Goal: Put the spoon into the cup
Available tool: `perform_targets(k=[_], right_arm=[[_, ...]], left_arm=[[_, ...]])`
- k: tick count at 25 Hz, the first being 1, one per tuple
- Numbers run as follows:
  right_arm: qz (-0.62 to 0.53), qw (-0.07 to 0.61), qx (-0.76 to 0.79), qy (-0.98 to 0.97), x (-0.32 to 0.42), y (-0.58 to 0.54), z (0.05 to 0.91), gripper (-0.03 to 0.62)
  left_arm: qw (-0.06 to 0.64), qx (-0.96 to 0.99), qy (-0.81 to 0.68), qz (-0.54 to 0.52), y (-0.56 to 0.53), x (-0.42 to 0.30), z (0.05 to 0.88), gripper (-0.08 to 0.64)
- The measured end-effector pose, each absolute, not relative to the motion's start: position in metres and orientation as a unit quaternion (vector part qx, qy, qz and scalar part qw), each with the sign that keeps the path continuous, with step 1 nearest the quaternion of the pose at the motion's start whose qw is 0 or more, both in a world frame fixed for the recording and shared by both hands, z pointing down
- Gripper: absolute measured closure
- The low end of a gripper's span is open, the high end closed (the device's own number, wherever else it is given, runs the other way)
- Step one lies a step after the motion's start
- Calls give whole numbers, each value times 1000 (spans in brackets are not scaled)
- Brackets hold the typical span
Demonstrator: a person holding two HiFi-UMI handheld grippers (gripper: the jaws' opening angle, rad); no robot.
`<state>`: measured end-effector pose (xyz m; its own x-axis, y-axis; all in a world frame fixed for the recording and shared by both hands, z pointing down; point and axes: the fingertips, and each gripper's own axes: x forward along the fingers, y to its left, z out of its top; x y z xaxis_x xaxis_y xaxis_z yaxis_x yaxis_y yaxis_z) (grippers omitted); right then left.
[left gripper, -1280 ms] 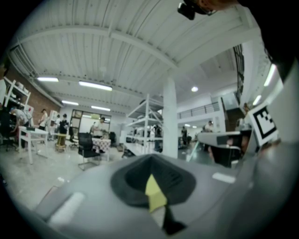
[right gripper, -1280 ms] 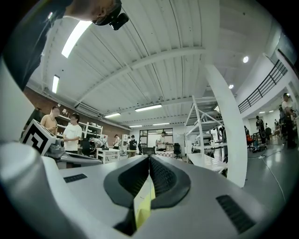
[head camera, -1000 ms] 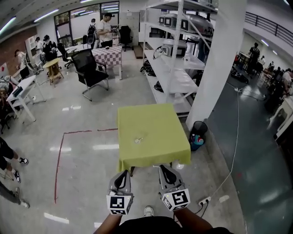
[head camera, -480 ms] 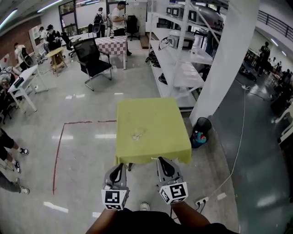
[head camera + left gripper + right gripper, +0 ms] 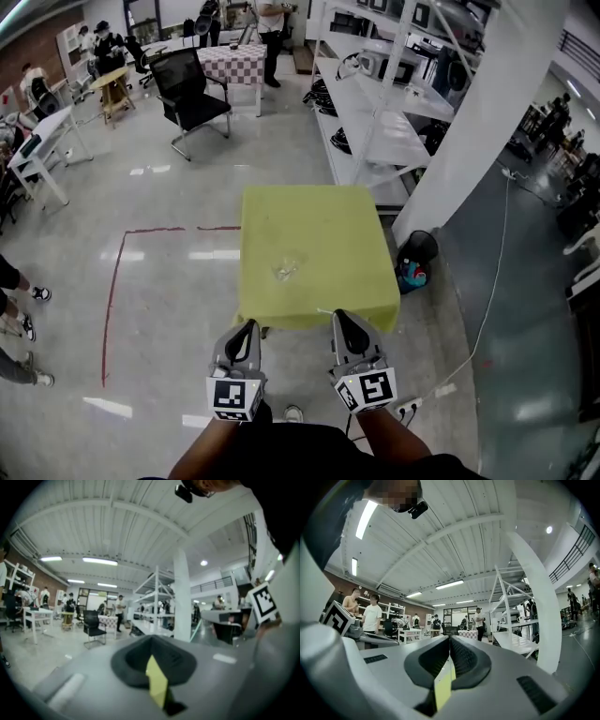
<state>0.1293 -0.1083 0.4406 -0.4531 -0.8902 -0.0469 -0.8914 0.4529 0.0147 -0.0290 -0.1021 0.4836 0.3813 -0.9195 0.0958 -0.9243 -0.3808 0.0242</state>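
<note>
Hand-held grippers (image 5: 248, 328) (image 5: 340, 319) closed, cup (image 5: 286, 270) on table (image 5: 323, 216)

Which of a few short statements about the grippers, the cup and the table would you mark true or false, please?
1. The right gripper is shut and empty. True.
2. The left gripper grips the cup. False: it is shut on nothing, well apart from the cup.
3. A yellow-green cloth covers the table. True.
4. The cup stands at the table's far right corner. False: it stands near the middle.
5. A black bin stands left of the table. False: it is on the floor to the right, by the white pillar.
</note>
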Motion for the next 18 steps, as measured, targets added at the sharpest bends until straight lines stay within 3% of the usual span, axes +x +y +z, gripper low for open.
perform_targets(k=[18], right_arm=[[22,11,-593,805,93,-195,431,581]], left_arm=[[25,869,-494,20,-203,-87,472,554]])
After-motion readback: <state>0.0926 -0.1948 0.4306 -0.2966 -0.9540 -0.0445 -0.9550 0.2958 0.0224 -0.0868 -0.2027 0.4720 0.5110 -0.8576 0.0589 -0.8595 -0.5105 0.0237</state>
